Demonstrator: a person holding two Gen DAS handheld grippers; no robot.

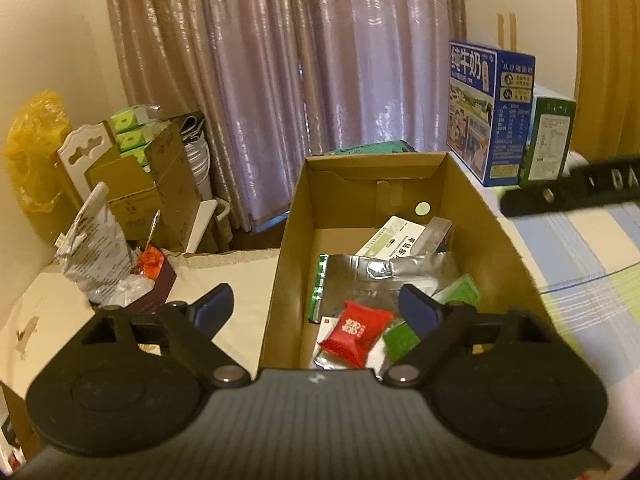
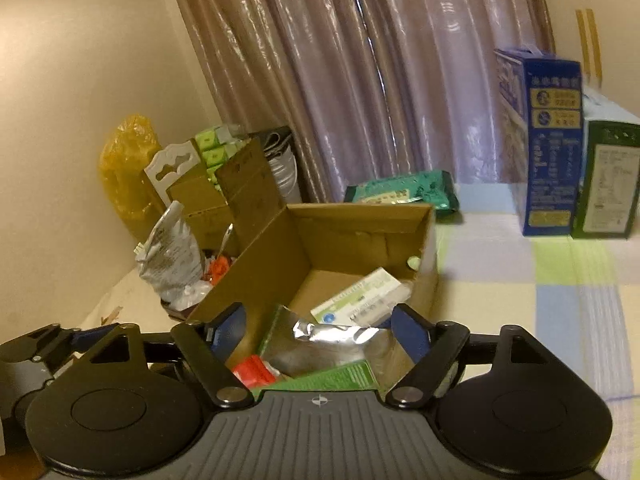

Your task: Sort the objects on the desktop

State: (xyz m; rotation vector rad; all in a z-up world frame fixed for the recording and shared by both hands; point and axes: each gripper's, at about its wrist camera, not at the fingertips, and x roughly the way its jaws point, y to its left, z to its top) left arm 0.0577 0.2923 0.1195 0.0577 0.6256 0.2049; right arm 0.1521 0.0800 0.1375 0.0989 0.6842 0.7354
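An open cardboard box (image 1: 480,216) (image 2: 260,280) stands on the table and holds a red candy packet (image 1: 356,334) (image 2: 252,372), a silver foil pouch (image 1: 360,280) (image 2: 332,332), a white-and-green medicine box (image 1: 396,240) (image 2: 360,296) and green packets (image 1: 460,292) (image 2: 336,378). My left gripper (image 1: 316,308) is open, astride the box's near left wall, with nothing between its pads. My right gripper (image 2: 320,326) is open too, just above the box's near end, and holds nothing. The red packet lies loose on the box floor.
A blue milk carton (image 1: 488,112) (image 2: 552,152) and a green carton (image 1: 548,140) (image 2: 604,184) stand at the back right on a checked cloth (image 1: 592,264). A green wipes pack (image 2: 404,194) lies behind the box. To the left are a grey bag (image 1: 100,256), stacked cartons (image 1: 132,184) and a yellow bag (image 1: 36,140).
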